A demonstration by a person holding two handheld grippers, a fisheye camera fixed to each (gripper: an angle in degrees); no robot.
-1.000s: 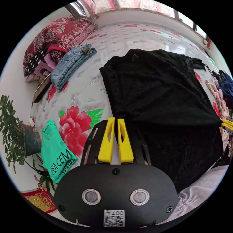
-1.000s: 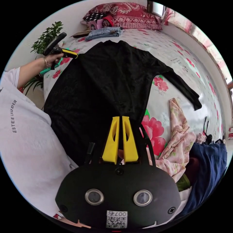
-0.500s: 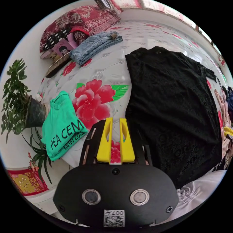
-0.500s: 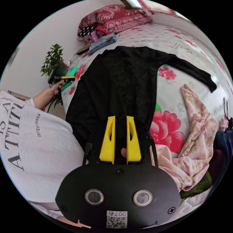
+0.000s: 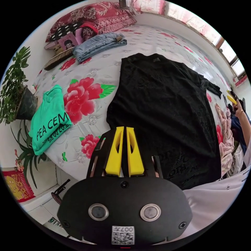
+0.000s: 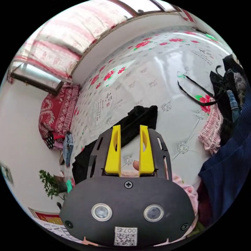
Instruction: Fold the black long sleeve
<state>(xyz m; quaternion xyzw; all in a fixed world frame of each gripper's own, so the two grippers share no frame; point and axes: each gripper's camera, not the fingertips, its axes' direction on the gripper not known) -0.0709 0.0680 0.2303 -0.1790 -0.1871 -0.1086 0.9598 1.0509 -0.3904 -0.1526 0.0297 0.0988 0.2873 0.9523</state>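
The black long sleeve shirt [image 5: 167, 104] lies flat, neck away from me, on the flowered bed cover [image 5: 104, 70]. My left gripper [image 5: 125, 128] sits at the shirt's near left edge with its jaws closed on the black cloth. The shirt's right sleeve [image 5: 211, 87] stretches out to the far right. A hand holds my right gripper [image 5: 231, 98] close by that sleeve. In the right gripper view, my right gripper [image 6: 130, 126] is open, just short of the sleeve cuff [image 6: 141, 116], which lies ahead of the gap between the jaws.
A folded green T-shirt [image 5: 48, 120], folded jeans [image 5: 96, 47] and red pillows [image 5: 102, 14] lie left of the shirt. A potted plant [image 5: 15, 91] stands beside the bed. Pink floral clothing [image 6: 211, 125], black straps [image 6: 196, 91] and a navy garment [image 6: 227, 157] crowd the right.
Both grippers let go of the stretched hem and the shirt settled flat. The left one opened, then shut at the shirt's near left edge. The right one opened and moved over to the sleeve cuff.
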